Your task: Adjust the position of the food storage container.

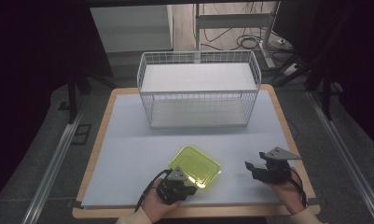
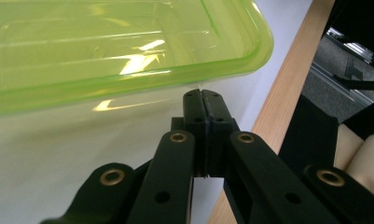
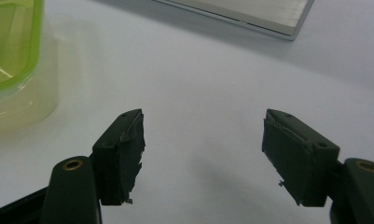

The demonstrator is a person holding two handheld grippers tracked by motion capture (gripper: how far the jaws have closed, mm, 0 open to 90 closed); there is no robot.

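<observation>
Desk [image 1: 128, 149]: white wire basket [image 1: 198, 88] at the far edge, centred. Green translucent container [image 1: 196, 165] near the front edge, no readable label. Left gripper [image 2: 202, 95] clenched, jaw tips just below the container's rim. Right gripper [image 3: 203, 154] released, near the front right corner.

overhead view, gripper views close, sharing green container [image 1: 196, 166]
</observation>
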